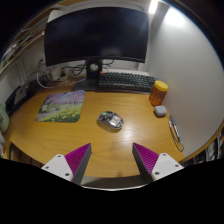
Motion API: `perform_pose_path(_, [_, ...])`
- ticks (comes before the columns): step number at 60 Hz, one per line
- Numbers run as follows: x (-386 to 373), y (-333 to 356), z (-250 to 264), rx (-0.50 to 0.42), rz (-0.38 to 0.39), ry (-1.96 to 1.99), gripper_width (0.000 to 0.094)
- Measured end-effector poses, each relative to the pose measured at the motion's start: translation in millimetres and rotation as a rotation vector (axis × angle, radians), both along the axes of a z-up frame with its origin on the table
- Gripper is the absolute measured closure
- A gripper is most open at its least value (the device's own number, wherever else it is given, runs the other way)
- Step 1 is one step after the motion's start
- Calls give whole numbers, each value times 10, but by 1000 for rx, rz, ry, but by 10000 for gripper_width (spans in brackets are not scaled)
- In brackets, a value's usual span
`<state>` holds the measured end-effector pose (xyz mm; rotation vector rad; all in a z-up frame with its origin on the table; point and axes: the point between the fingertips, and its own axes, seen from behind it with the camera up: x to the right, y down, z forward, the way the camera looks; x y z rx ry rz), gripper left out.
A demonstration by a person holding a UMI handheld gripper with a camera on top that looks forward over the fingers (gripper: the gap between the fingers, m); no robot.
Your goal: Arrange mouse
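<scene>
A grey and silver mouse point(110, 120) lies on the wooden desk point(125, 135), ahead of my fingers and well beyond them. My gripper point(112, 157) is open and empty, with its magenta pads point(78, 157) spread wide above the desk's near part. A colourful mouse pad point(62, 105) lies to the left of the mouse, apart from it.
A black monitor point(95, 35) stands at the back, with a dark keyboard point(125, 81) in front of it. An orange bottle point(158, 92) stands to the right, a small grey round object point(160, 111) and a pen-like thing point(173, 130) lie near it. Cables run at the back left.
</scene>
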<state>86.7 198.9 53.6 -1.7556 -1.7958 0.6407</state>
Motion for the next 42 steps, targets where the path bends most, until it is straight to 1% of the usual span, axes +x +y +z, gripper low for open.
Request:
perform_pose_path(5, [-132, 104, -96, 2, -25, 38, 82])
perform_pose_path(15, [-434, 229, -298, -1, -43, 89, 83])
perform_pose_path(25, [-733, 235, -457, -14, -19, 116, 85])
perform_pose_path(38, [-1108, 240, -619, 8, 2, 136, 85])
perform_pose_path(42, [-1206, 239, -653, 6, 1, 139, 72])
